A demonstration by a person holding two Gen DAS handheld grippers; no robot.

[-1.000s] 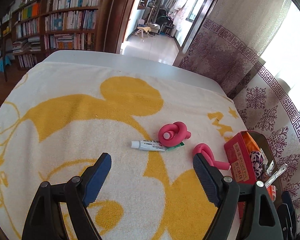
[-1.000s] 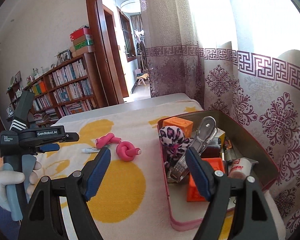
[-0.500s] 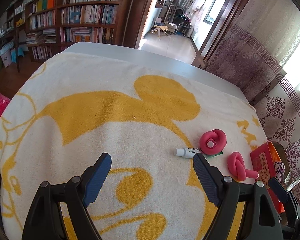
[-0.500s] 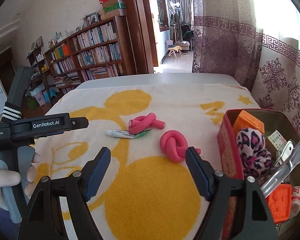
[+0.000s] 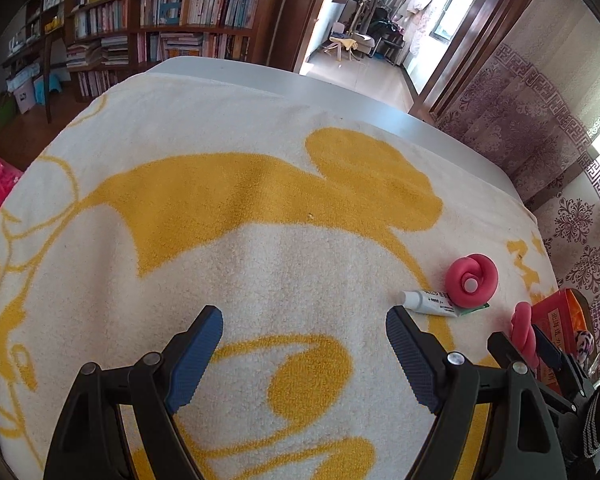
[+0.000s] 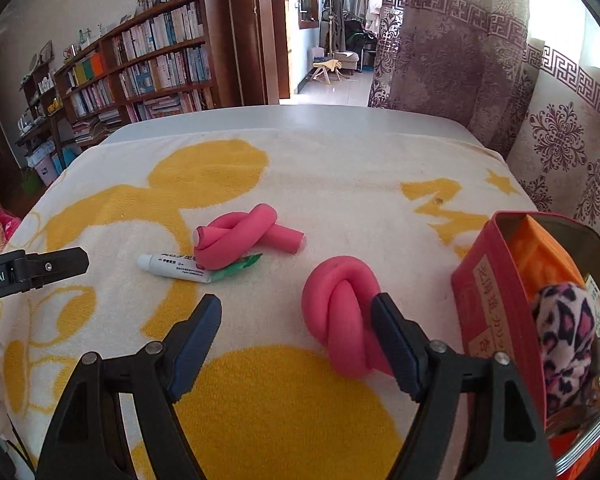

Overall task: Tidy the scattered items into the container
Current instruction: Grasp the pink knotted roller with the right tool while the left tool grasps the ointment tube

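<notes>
Hovering over the yellow-and-cream towel (image 6: 284, 408), I've got both tongs released and empty. My right tongs (image 6: 296, 344) hang just short of the nearer pink knot (image 6: 340, 320), whose right end slips behind the right finger. Beside it, at right, stands the red tin (image 6: 496, 292), already filled, a leopard-print scrunchie (image 6: 566, 332) on top. My left tongs (image 5: 304, 356) sit over bare towel. Farther on, the second pink knot (image 6: 240, 236) lies on a white tube (image 6: 172, 268).

Towel (image 6: 340, 184) rough terry cloth; knotted rollers (image 6: 340, 316) matt foam; container (image 6: 488, 280) glossy metal inside.
</notes>
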